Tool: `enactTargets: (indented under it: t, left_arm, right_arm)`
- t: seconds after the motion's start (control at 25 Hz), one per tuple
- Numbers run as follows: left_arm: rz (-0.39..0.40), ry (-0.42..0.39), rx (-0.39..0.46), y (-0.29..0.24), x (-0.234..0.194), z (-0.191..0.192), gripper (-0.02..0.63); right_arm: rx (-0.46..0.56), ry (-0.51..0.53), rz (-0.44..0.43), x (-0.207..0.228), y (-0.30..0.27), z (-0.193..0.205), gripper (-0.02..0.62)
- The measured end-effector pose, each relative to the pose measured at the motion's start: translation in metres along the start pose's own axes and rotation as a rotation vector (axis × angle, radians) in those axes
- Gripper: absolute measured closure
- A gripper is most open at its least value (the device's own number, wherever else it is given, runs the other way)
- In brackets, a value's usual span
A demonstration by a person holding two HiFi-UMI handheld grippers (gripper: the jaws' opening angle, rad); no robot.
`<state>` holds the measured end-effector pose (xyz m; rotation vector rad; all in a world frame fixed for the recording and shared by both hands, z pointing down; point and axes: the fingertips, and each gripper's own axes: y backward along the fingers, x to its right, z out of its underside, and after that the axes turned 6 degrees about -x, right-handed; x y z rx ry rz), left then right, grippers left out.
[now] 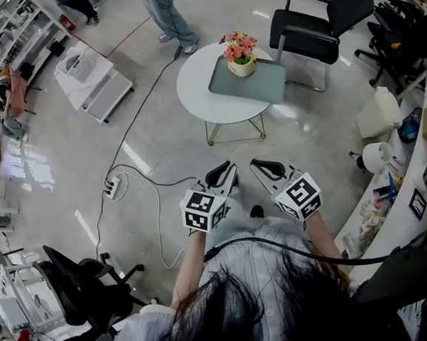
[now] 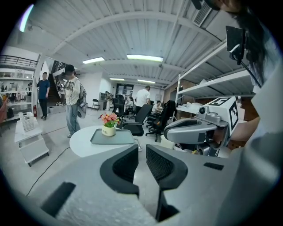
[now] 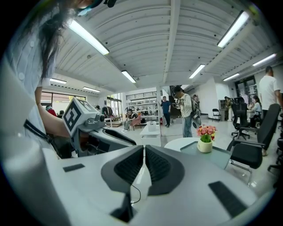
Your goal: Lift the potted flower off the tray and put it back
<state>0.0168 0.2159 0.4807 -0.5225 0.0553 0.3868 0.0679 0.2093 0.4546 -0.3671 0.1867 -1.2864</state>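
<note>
Close in, left hand-held gripper (image 1: 225, 171) jaws slightly apart and empty, right hand-held gripper (image 1: 261, 167) jaws together and empty, farther off white round table (image 1: 199, 93) with potted flower (image 1: 240, 54) upright on grey tray (image 1: 262, 87), pot print unreadable.

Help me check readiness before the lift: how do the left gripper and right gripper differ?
The left gripper has jaws slightly apart; the right gripper has them meeting at the tips. In the head view the left gripper is left of the right gripper. Both are empty, short of the potted flower.
</note>
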Motion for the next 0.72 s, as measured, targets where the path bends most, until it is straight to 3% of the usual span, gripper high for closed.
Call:
enactTargets:
  t: [0.72]
  left_arm:
    - [-0.033, 0.023, 0.000, 0.010, -0.011, 0.006, 0.538]
  right_arm:
    - [-0.009, 0.012, -0.028, -0.007, -0.010, -0.001, 0.554]
